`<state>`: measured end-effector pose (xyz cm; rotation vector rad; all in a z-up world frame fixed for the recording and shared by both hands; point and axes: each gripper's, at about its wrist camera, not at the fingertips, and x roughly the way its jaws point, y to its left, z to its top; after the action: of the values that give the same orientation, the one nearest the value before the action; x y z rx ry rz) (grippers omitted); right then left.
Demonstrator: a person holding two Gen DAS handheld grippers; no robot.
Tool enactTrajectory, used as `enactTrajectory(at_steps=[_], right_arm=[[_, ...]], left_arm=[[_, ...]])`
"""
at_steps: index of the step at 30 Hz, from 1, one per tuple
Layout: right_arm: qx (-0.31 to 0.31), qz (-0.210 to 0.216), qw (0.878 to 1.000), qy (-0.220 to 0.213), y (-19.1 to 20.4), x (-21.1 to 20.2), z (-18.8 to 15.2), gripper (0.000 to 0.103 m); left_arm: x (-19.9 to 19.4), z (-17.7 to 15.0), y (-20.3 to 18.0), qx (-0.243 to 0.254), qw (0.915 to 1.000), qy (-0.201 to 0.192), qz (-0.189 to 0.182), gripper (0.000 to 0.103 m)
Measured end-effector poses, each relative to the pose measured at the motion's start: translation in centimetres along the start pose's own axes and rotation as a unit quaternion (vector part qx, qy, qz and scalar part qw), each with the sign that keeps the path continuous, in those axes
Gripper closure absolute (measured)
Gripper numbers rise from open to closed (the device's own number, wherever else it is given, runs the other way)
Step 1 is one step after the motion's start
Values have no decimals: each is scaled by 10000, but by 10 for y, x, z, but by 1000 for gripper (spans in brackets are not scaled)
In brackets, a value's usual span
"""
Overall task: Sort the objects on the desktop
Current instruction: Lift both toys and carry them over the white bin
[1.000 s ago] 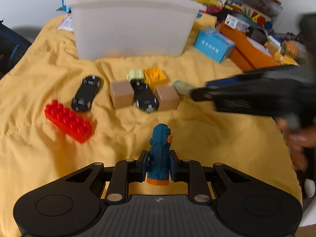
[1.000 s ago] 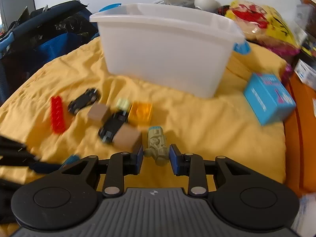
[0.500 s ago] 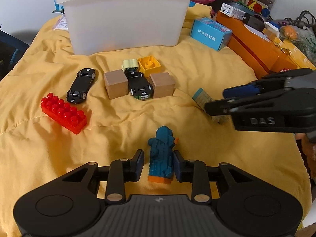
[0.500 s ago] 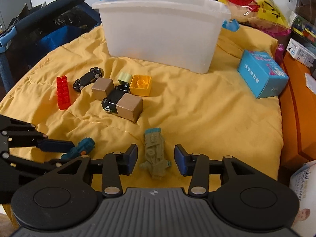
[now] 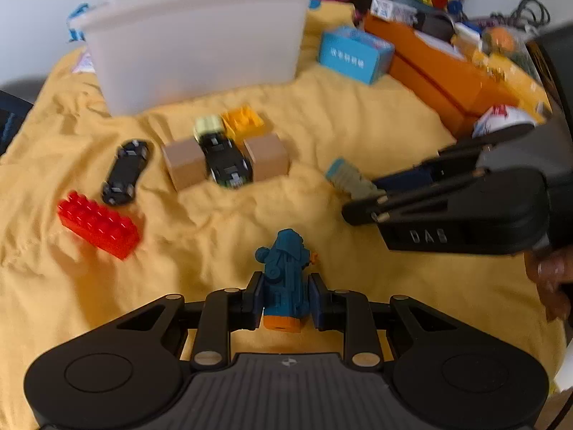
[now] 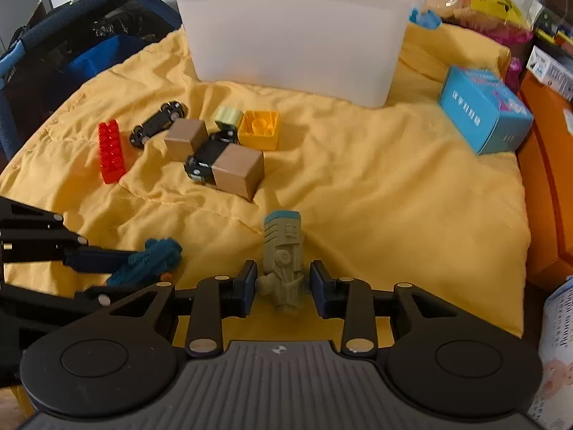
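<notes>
Jaws closing: left gripper (image 5: pixel 284 299) clamps ridged teal toy (image 5: pixel 284 272); right gripper (image 6: pixel 283 288) brackets grey-green toy (image 6: pixel 283 256).

Both wrist fisheyes sit low and close over the yellow cloth (image 5: pixel 358 114), looking steeply down and forward toward the white bin (image 6: pixel 293 32); they share the central toy cluster, left view catching the right gripper (image 5: pixel 361 193), right view the left gripper (image 6: pixel 118 268).

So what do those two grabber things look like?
Both are black plastic. The left gripper and right gripper each have a ribbed grey middle, two round discs, silver screws and thin linkage bars. Their fingers end in dark blue pads. White letters reading DAS mark the right one's side. No cables show.
</notes>
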<state>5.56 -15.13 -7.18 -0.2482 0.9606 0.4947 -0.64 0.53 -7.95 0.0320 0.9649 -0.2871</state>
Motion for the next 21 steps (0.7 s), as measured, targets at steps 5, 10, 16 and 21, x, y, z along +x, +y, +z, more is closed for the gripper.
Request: enactTrajectory(at_steps=[5, 10, 16, 21], right_arm=[[-159, -72, 9992, -367, 4, -24, 15, 74], [-170, -26, 9975, -685, 6, -41, 33, 74], [-185, 3, 9969, -762, 11, -44, 36, 74], [-104, -67, 9962, -866, 8, -49, 36, 74]], left_arm=[[-33, 24, 7, -71, 9981, -604, 116, 74], [-60, 48, 14, -247, 9937, -1078, 175, 74], [-64, 52, 19, -283, 9924, -1169, 268, 74], [-69, 55, 21, -294, 9916, -1224, 288, 74]])
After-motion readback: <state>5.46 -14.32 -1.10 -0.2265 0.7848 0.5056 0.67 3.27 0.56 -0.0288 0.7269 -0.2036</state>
